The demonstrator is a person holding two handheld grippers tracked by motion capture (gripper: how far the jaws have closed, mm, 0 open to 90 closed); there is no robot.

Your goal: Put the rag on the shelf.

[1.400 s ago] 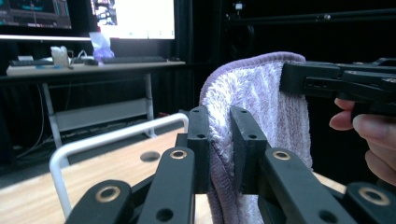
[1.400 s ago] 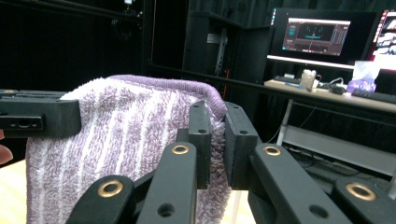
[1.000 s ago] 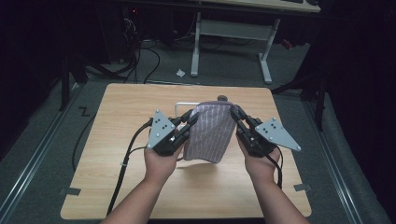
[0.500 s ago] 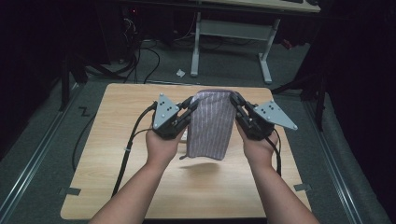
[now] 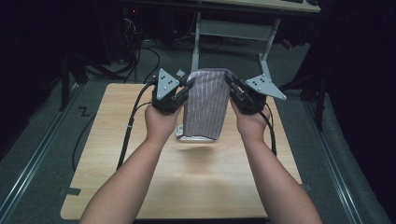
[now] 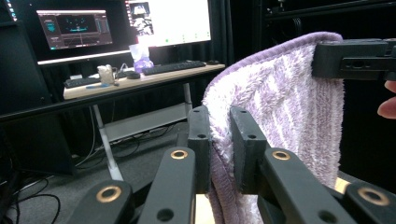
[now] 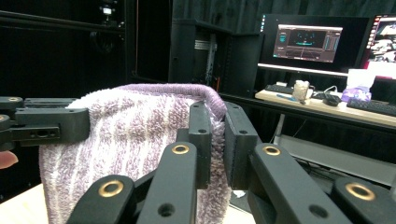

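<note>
A purple striped towel (image 5: 205,105) hangs folded in the air above the wooden table (image 5: 187,177), its lower edge just over the tabletop. My left gripper (image 5: 189,84) is shut on the towel's upper left corner, and my right gripper (image 5: 229,80) is shut on the upper right corner. In the left gripper view the towel (image 6: 280,112) is pinched between my jaws (image 6: 220,140), with the right gripper's jaws (image 6: 355,58) clamped on the far corner. The right gripper view shows my jaws (image 7: 218,135) closed on the towel (image 7: 135,130), the left gripper (image 7: 46,123) on the other corner.
Behind the table stands a desk (image 6: 140,81) with monitors (image 6: 74,28), a keyboard and small items. Cables (image 5: 135,116) trail from the left gripper over the table's left edge. Dark floor surrounds the table.
Both hands have lifted the towel and carried it toward the table's far edge. It now hangs higher, with its bottom edge off the surface.
</note>
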